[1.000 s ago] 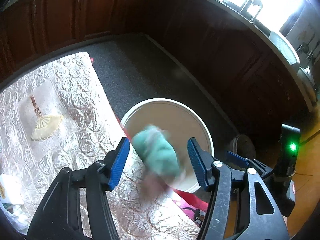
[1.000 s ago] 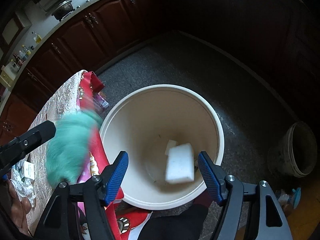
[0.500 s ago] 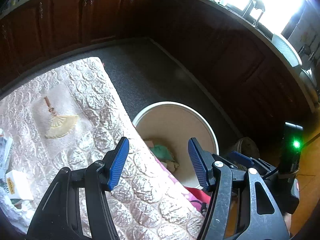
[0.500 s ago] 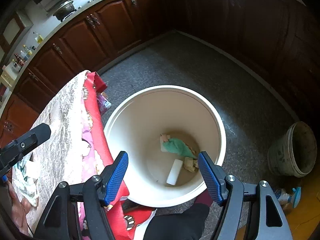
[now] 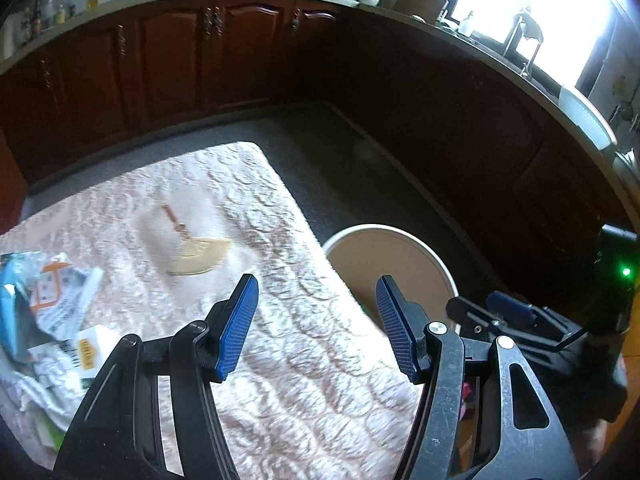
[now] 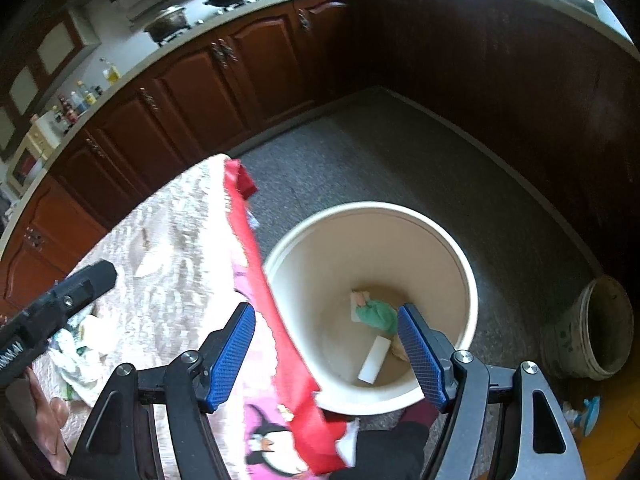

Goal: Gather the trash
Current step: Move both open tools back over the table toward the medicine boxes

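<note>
A cream round bin (image 6: 460, 256) stands on the floor beside the table. Inside it lie a green crumpled rag (image 6: 376, 314), a white block (image 6: 374, 364) and a tan scrap (image 6: 400, 350). My right gripper (image 6: 326, 354) hovers open above the bin's near-left rim, nothing between its blue pads. My left gripper (image 5: 316, 322) is open and empty over the table's quilted cloth (image 5: 248, 216), the bin (image 5: 432, 252) just beyond its right finger. A heap of paper and packaging trash (image 5: 52, 312) lies at the table's left, also seen as trash (image 6: 86, 344) under the left gripper's body.
A red and pink patterned cloth (image 6: 256, 248) hangs off the table edge next to the bin. An old grey pot (image 6: 592, 328) sits on the floor at right. Dark wooden cabinets (image 5: 168, 60) ring the carpeted floor. A hand (image 6: 48, 420) shows at lower left.
The green rag and the white block have dropped into the bin. Both grippers have lifted and drawn back toward the table, bringing the trash heap into the left view.
</note>
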A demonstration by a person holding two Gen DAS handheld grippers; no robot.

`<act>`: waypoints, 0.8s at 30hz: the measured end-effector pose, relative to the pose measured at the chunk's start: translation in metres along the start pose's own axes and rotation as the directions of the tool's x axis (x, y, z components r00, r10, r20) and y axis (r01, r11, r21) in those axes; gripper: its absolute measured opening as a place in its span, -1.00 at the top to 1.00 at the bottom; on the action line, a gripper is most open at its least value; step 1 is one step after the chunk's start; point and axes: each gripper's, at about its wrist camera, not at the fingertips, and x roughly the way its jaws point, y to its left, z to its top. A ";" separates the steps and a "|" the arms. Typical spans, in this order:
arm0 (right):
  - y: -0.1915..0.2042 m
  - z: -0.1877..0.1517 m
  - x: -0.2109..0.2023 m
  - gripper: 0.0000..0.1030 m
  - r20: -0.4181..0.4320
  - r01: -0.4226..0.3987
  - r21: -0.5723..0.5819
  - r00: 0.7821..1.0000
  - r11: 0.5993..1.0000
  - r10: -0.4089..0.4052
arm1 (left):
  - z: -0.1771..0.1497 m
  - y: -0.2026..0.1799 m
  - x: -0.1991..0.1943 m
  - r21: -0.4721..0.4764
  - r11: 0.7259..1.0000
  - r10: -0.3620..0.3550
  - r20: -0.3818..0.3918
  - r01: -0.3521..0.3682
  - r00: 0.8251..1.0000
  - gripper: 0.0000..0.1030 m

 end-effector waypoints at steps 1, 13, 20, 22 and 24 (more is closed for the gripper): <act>0.004 0.000 -0.002 -0.41 0.006 -0.005 -0.007 1.000 1.000 0.005 | -0.001 0.004 -0.004 -0.001 1.000 0.009 0.007 -0.009 1.000 -0.16; 0.082 -0.002 -0.020 -0.44 0.036 -0.093 -0.149 0.994 0.985 0.099 | -0.014 0.062 -0.063 -0.080 0.989 0.130 0.085 -0.123 0.988 -0.16; 0.134 -0.009 -0.021 -0.44 0.031 -0.146 -0.238 0.987 0.960 0.158 | -0.028 0.102 -0.095 -0.137 0.972 0.207 0.110 -0.192 0.972 -0.17; 0.150 -0.012 -0.021 -0.45 0.025 -0.164 -0.263 0.984 0.951 0.177 | -0.032 0.112 -0.103 -0.152 0.967 0.222 0.113 -0.204 0.968 -0.17; 0.164 -0.014 -0.020 -0.46 0.016 -0.181 -0.284 0.981 0.942 0.193 | -0.038 0.125 -0.113 -0.171 0.961 0.238 0.117 -0.217 0.964 -0.17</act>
